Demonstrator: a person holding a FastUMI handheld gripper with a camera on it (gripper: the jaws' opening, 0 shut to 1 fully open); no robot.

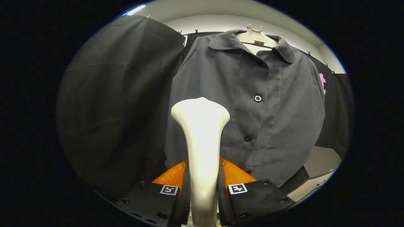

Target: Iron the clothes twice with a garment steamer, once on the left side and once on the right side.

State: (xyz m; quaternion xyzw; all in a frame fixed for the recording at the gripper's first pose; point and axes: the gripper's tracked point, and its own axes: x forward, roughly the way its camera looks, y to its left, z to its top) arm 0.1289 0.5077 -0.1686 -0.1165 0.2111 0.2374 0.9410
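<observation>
The gripper (203, 183) is clamping the white garment steamer (202, 148) by its narrow handle, with 1 finger pressing on each side of it. The steamer's wide head is standing upright beyond the fingers, in front of the lower left part of a dark grey shirt (271, 104). The shirt is hanging on a pale hanger (256, 37) against the booth's black cloth wall (116, 104), its collar lying open and its front buttoned. 1 shiny button (258, 98) is sitting just right of the steamer head, apart from it. A pale surface (322, 164) is showing below the shirt's right hem.
</observation>
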